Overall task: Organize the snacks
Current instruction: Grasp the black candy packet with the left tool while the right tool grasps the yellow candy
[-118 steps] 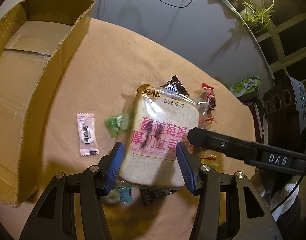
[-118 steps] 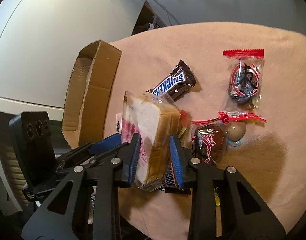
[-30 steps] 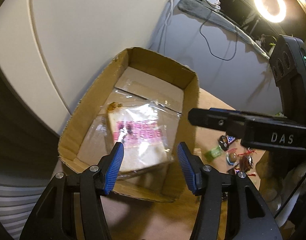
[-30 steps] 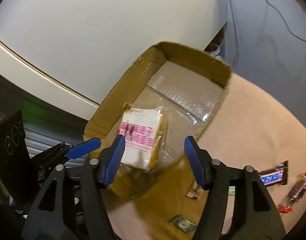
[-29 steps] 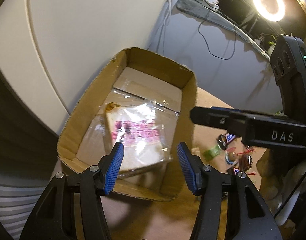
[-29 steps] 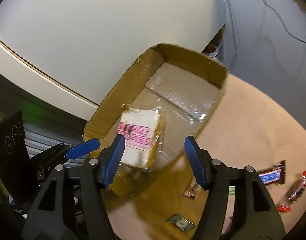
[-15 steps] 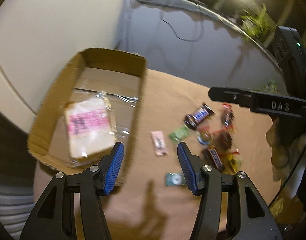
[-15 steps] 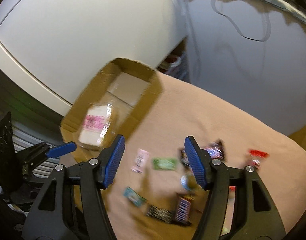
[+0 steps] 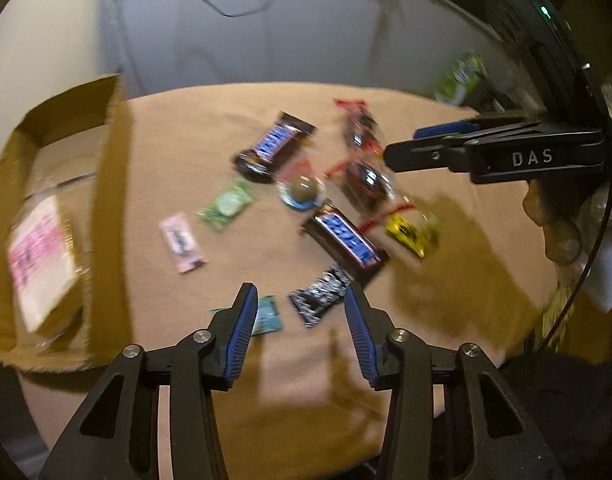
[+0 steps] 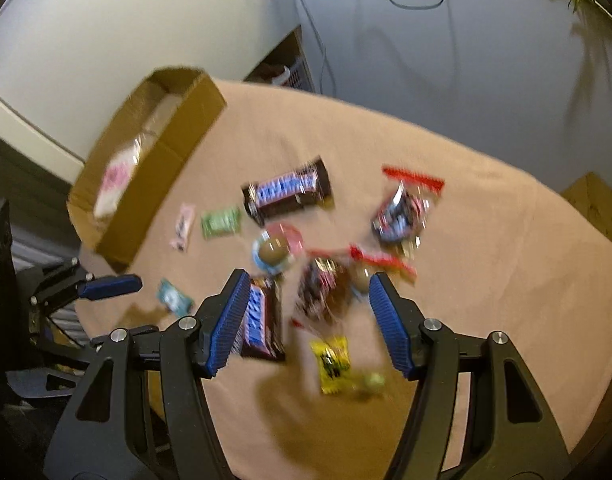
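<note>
Snacks lie scattered on the tan-covered desk (image 9: 446,280), both views blurred. We see the left hand-held gripper (image 9: 300,322) pointing down above the near edge of the pile, its jaws closing with nothing pressed between them; a black-and-white wrapper (image 9: 320,296) and a teal packet (image 9: 266,314) sit on the cloth below the gap. We see the right hand-held gripper (image 10: 306,322) with its jaws apart and empty, above a blue-labelled chocolate bar (image 10: 260,318), a dark red-trimmed pouch (image 10: 326,290) and a yellow candy (image 10: 332,360).

Cardboard box (image 9: 106,208) stands at the left edge of the desk, and we see the bagged bread slice (image 9: 40,260) with pink print lying flat inside it. Outside the box, near its wall, lie a pink sachet (image 9: 182,242) and a green candy (image 9: 228,204). Farther in we spot a second chocolate bar (image 9: 274,146), a round brown sweet on a blue wrapper (image 9: 304,192) and another red-topped pouch (image 9: 360,122).

A person's hand (image 9: 554,220) grips the right tool at the edge of the left view.
</note>
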Action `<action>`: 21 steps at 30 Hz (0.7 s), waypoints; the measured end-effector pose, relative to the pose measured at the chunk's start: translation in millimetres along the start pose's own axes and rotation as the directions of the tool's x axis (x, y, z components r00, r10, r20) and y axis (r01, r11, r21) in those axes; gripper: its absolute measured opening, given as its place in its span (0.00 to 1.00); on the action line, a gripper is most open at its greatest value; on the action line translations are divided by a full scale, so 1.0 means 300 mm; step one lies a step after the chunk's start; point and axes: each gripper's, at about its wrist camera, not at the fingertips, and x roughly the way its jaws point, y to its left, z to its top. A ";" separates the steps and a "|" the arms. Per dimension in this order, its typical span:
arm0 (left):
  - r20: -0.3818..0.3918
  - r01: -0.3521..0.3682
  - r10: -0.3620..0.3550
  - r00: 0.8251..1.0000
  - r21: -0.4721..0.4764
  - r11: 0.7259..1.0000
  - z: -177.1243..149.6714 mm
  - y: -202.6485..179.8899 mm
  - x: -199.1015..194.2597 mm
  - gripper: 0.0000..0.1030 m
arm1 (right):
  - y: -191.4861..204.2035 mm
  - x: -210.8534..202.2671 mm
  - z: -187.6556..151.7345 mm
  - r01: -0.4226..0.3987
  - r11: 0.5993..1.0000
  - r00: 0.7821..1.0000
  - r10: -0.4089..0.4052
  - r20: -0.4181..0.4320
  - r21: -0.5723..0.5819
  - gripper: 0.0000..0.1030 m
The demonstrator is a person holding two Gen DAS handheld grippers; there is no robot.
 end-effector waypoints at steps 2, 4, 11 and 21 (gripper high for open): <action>-0.023 0.007 -0.006 1.000 0.042 0.999 0.005 -0.025 0.030 0.42 | -0.010 0.015 -0.033 0.010 1.000 1.000 -0.011 -0.025 -0.008 0.63; -0.047 0.017 -0.013 0.999 0.084 0.996 0.005 -0.043 0.060 0.42 | -0.005 0.032 -0.066 0.018 1.000 0.999 -0.019 -0.046 -0.021 0.62; -0.101 0.003 0.021 0.995 0.232 0.973 0.017 -0.104 0.151 0.42 | 0.014 0.114 -0.166 0.038 0.996 0.990 -0.048 -0.134 -0.079 0.56; -0.122 -0.020 0.060 0.991 0.308 0.951 0.028 -0.138 0.221 0.36 | 0.052 0.190 -0.187 0.097 0.986 0.978 -0.119 -0.171 -0.136 0.40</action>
